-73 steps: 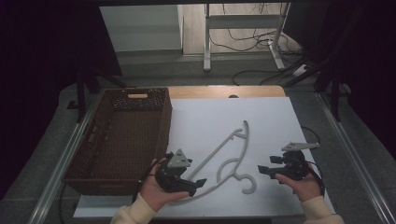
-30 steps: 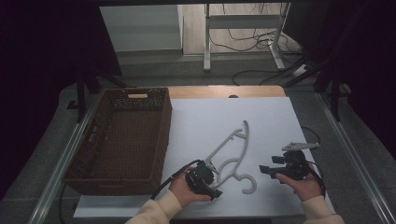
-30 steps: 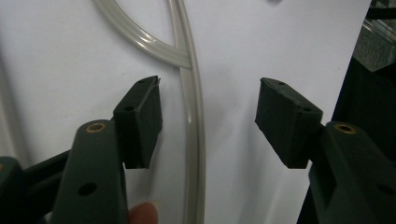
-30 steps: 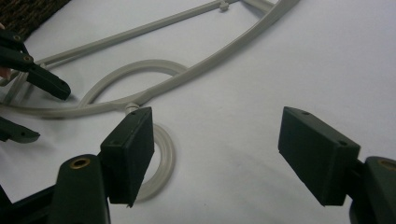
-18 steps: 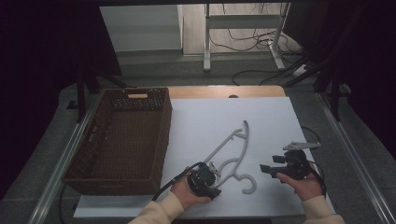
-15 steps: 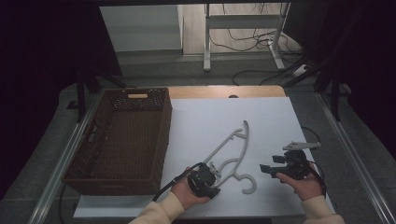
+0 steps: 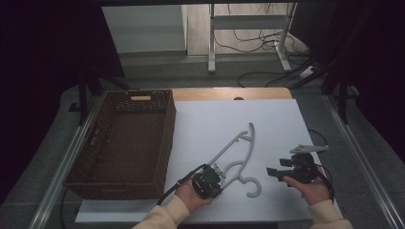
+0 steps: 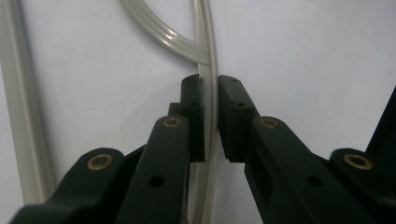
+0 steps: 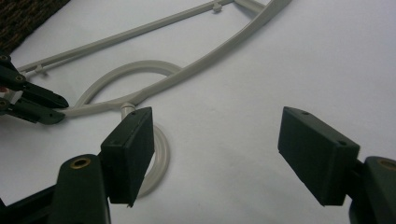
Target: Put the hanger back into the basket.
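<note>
Moved in from beside the basket over the past seconds, the left gripper (image 7: 208, 180) now sits low and centre in the high view, its matte black jaws clamped on a thin ribbed bar of the pale plastic clothes hanger (image 7: 237, 153). Seen from the left gripper view, the left gripper (image 8: 211, 116) pinches that bar between its two pads, with a curved strut branching off above. Lower right in the high view, the right gripper (image 7: 273, 172) is held clear of the hanger, jaws spread wide with nothing between them; its own view shows the right gripper (image 9: 217, 154) just beside the hanger's round hook loop.

Smooth and off-white, the hanger lies flat on the white table sheet (image 7: 282, 124), long axis running diagonally from lower left to upper right, hook at the lower end. A dark woven wicker basket (image 7: 125, 143) stands at frame left.
</note>
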`<state>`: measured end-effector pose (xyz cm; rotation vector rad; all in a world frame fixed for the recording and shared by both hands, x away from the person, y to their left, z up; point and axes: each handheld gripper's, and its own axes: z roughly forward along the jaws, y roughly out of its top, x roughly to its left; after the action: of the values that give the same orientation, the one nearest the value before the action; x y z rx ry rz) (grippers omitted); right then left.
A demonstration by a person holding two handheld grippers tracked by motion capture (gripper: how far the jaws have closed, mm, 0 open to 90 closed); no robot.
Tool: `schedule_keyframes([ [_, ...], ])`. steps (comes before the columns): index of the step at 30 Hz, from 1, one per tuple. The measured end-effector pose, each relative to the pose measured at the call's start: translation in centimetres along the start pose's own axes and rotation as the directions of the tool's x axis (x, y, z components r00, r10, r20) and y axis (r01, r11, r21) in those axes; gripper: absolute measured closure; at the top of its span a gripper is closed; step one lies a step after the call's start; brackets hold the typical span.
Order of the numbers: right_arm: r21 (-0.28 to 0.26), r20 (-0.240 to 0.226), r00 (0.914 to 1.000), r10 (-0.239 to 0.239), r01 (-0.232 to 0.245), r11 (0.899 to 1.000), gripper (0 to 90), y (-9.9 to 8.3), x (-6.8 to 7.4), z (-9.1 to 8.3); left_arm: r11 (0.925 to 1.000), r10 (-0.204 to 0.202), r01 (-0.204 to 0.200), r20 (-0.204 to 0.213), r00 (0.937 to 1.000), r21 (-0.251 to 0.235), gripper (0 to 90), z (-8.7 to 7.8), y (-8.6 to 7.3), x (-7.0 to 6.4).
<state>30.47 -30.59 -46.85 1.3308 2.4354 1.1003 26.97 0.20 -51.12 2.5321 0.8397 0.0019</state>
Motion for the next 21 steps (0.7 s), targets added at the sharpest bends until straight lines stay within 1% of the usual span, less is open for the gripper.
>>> schedule_keyframes([
  [6, 0.001, 0.003, 1.0000, 0.001, -0.001, 1.000, 27.7, 0.0, -0.1, 0.0, 0.9999, -0.010, 0.010, 0.011, 0.9999, -0.003, 81.4, 0.0, 0.0, 0.1],
  [8, 0.002, 0.006, 1.0000, 0.005, -0.005, 1.000, 27.7, 0.0, -0.1, -0.1, 0.9995, -0.027, 0.028, 0.021, 0.9994, -0.015, 81.5, 0.0, 0.0, 0.2],
  [12, -0.001, 0.011, 0.9999, 0.007, -0.007, 1.000, 27.7, 0.0, -0.2, -0.1, 0.9995, -0.030, 0.030, 0.036, 0.9989, -0.013, 81.6, -0.1, 0.0, 0.4],
  [13, -0.009, 0.020, 0.9997, 0.011, -0.011, 1.000, 28.0, 0.0, -0.3, -0.3, 0.9990, -0.040, 0.041, 0.064, 0.9972, -0.020, 81.6, -0.2, 0.0, 0.7],
  [15, -0.031, 0.039, 0.9990, 0.020, -0.018, 0.999, 28.6, 0.0, -0.4, -0.5, 0.9980, -0.049, 0.053, 0.093, 0.9945, -0.034, 81.6, -0.6, 0.0, 0.9],
  [16, -0.050, 0.047, 0.9983, 0.033, -0.031, 0.998, 28.7, 0.0, -0.6, -0.8, 0.9974, -0.053, 0.058, 0.108, 0.9928, -0.042, 81.6, -0.8, 0.1, 0.9],
  [19, -0.095, 0.077, 0.9946, 0.070, -0.062, 0.993, 28.7, -0.1, -1.2, -1.5, 0.9949, -0.060, 0.070, 0.134, 0.9892, -0.073, 81.6, -1.7, 0.2, 1.1],
  [20, -0.106, 0.078, 0.9930, 0.089, -0.080, 0.991, 28.7, -0.2, -1.5, -1.7, 0.9941, -0.062, 0.073, 0.140, 0.9883, -0.080, 81.6, -1.9, 0.3, 1.1],
  [21, -0.112, 0.079, 0.9920, 0.098, -0.088, 0.990, 28.7, -0.2, -1.7, -1.8, 0.9919, -0.065, 0.081, 0.157, 0.9855, -0.098, 81.6, -2.3, 0.3, 1.2],
])
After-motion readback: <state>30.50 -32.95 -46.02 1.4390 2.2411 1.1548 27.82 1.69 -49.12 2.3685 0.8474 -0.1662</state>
